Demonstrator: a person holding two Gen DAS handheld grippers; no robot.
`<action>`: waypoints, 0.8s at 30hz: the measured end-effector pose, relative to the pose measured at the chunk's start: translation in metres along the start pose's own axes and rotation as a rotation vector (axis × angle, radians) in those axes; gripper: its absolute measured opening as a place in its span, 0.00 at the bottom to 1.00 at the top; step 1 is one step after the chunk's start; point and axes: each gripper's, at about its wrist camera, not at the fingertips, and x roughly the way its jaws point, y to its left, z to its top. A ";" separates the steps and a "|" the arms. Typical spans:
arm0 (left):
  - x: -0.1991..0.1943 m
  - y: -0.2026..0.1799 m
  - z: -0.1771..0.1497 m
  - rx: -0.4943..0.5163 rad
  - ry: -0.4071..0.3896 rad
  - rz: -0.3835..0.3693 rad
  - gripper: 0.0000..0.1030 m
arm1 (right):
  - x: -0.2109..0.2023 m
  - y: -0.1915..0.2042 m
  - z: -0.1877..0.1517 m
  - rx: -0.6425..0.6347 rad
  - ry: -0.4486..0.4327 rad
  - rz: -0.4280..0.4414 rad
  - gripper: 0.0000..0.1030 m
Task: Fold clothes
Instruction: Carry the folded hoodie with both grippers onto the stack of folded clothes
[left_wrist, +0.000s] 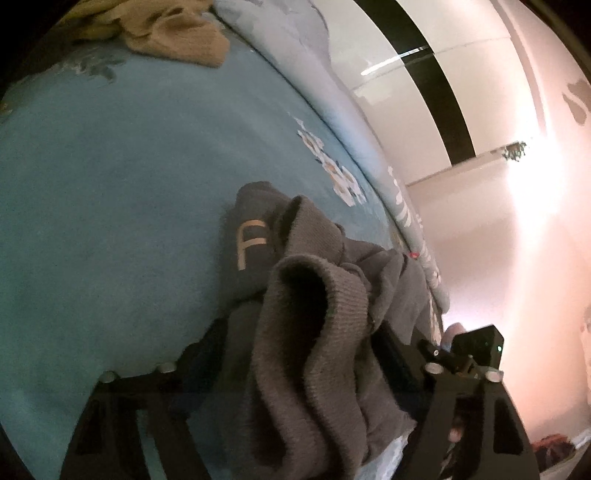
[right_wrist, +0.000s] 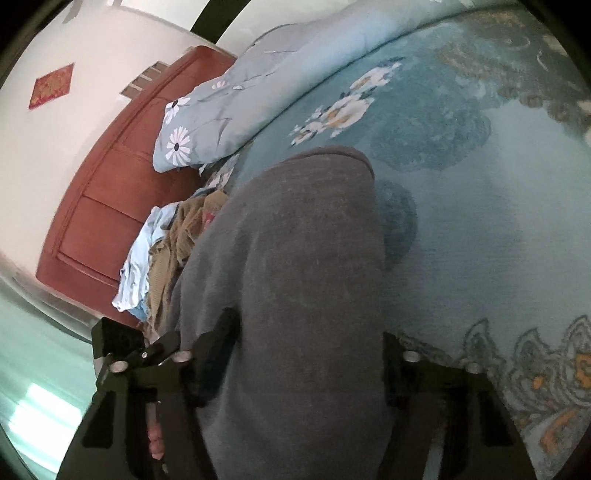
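Note:
A dark grey garment (left_wrist: 306, 332) with a tan letter mark hangs bunched between the fingers of my left gripper (left_wrist: 303, 354), which is shut on its ribbed edge above the blue bedspread (left_wrist: 110, 184). In the right wrist view the same grey garment (right_wrist: 295, 277) drapes wide over my right gripper (right_wrist: 303, 365), whose fingers close in on the cloth from both sides. The fingertips of both grippers are hidden by fabric.
A tan garment (left_wrist: 177, 37) lies at the far end of the bed. A pile of light blue and tan clothes (right_wrist: 166, 251) sits by the red wooden headboard (right_wrist: 110, 192). A floral pillow (right_wrist: 221, 110) and folded quilt (left_wrist: 295, 55) line the bed's edge.

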 end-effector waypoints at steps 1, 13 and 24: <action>-0.002 0.003 -0.001 -0.022 -0.003 -0.013 0.63 | -0.002 0.002 0.000 -0.006 0.000 -0.003 0.49; -0.031 -0.034 -0.035 0.052 -0.030 -0.043 0.51 | -0.051 0.034 -0.007 -0.087 -0.026 0.065 0.40; 0.009 -0.175 -0.057 0.321 0.092 -0.119 0.50 | -0.199 0.006 0.003 -0.128 -0.194 0.030 0.40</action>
